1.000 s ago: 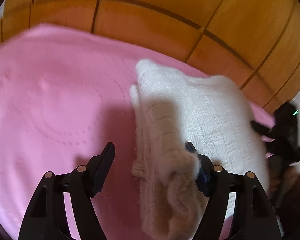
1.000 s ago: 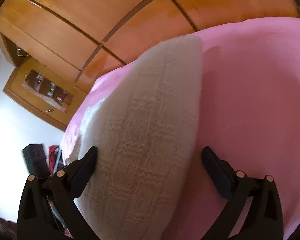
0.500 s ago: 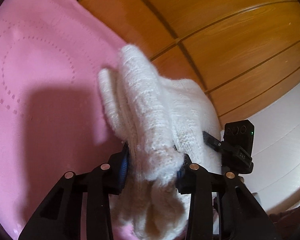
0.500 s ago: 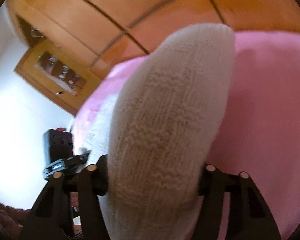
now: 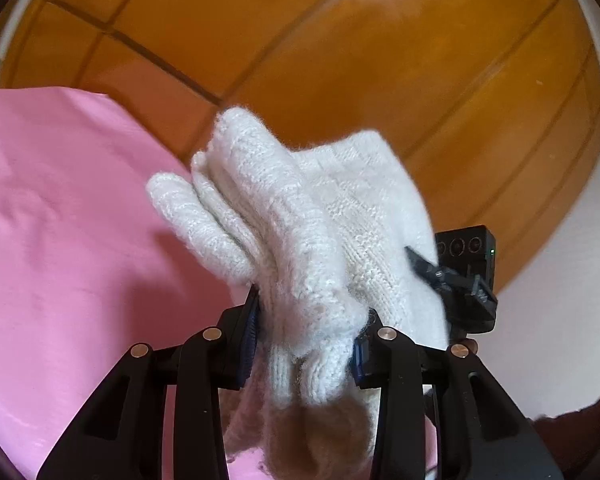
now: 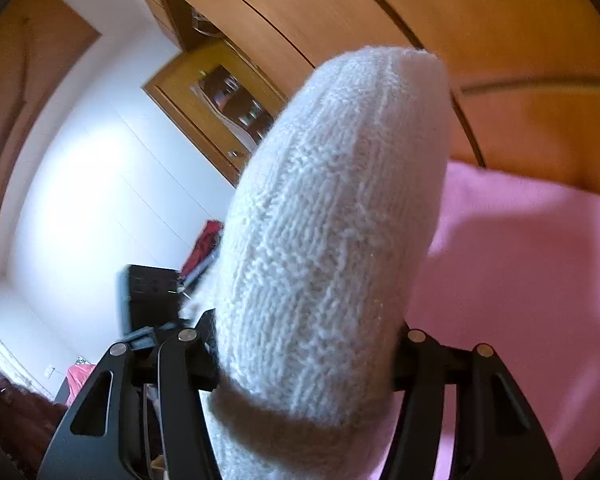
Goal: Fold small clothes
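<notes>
A white knitted garment (image 5: 300,224), folded into thick layers, is held up above the pink bedspread (image 5: 60,220). My left gripper (image 5: 306,338) is shut on one end of it, where several knit folds bunch between the fingers. My right gripper (image 6: 306,360) is shut on the other end (image 6: 332,220), which bulges forward and fills the middle of the right wrist view. The right gripper's body (image 5: 466,276) shows behind the garment in the left wrist view. The left gripper's body (image 6: 150,300) shows at lower left in the right wrist view.
Orange wooden wardrobe panels (image 5: 360,48) stand behind the bed. A white wall (image 6: 92,208) and a wooden shelf unit (image 6: 224,108) are to the left in the right wrist view. The pink bedspread (image 6: 520,280) lies to the right and below.
Both grippers went from open to shut on the garment's ends. They then lifted it off the bedspread, and both views tilted up toward the wardrobe and wall.
</notes>
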Tool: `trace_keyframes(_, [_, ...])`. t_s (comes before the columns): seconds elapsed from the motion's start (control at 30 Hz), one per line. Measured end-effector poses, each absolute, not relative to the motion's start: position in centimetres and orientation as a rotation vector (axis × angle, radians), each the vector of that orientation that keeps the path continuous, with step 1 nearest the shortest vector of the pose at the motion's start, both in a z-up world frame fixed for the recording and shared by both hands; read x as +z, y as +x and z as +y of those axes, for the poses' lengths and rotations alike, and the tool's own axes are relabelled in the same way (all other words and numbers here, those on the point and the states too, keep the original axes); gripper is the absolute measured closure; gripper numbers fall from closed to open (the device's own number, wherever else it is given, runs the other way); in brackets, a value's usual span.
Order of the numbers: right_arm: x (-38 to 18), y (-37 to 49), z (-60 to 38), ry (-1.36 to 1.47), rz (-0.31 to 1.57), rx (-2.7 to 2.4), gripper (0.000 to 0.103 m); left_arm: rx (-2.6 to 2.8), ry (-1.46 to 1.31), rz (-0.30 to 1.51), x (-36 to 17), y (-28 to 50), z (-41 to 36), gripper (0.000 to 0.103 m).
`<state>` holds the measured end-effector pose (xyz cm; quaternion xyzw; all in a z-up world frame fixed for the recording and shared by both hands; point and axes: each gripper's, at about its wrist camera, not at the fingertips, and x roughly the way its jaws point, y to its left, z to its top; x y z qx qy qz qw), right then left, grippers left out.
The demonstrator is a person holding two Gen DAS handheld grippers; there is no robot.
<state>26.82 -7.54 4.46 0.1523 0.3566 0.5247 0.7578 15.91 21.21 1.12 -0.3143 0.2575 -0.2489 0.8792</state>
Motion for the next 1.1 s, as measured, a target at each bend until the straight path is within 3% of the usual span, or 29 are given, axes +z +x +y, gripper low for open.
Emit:
trace_keyframes(0.13, [-2.1,31.0,-5.2,0.292,0.962,0.992,0.045,-0.364,-0.647,0.679,-3.4,18.5,21.2,0.068])
trace_keyframes(0.17, [-3.5,31.5,-4.9,0.268,0.999,0.948,0.04,-0.288,-0.614,0.745,-5.1,19.4,20.7,0.068])
trace_keyframes(0.2, [-5.3,31.9,-4.5,0.205,1.043,0.872,0.027,-0.232,-0.577,0.808,-6.7,20.2,20.0,0.07])
trace_keyframes(0.23, [-6.6,32.1,-4.6,0.177,1.06,0.825,0.022,-0.195,-0.545,0.835,-7.6,20.5,19.5,0.069])
trace_keyframes(0.3, [-6.8,31.9,-5.7,0.204,1.031,0.794,0.015,-0.143,-0.524,0.82,-8.3,20.3,19.0,0.047])
trace_keyframes(0.37, [-5.4,31.3,-6.5,0.178,0.983,0.736,0.015,-0.098,-0.523,0.804,-8.1,20.2,19.1,0.046])
trace_keyframes(0.57, [0.8,25.5,-4.7,-0.048,0.685,0.617,0.032,0.03,-0.418,0.726,-6.7,17.4,18.2,0.045])
trace_keyframes(0.67, [-1.1,24.4,-2.3,-0.166,0.72,0.626,0.04,0.097,-0.36,0.74,-6.9,18.7,17.5,0.042])
trace_keyframes(0.77, [-5.1,25.0,-1.4,-0.251,0.773,0.555,0.04,0.14,-0.314,0.752,-7.9,19.1,17.1,0.038])
trace_keyframes(0.9, [-3.7,24.2,-2.3,-0.167,0.789,0.52,0.038,0.203,-0.267,0.728,-6.5,17.8,16.6,0.035])
trace_keyframes(1.0, [-2.3,22.1,-3.3,-0.129,0.762,0.486,0.025,0.227,-0.271,0.711,-5.3,16.3,16.7,0.028])
trace_keyframes(1.1, [-1.3,20.3,-2.8,-0.092,0.744,0.426,0.019,0.242,-0.291,0.701,-4.7,15.1,16.3,0.021])
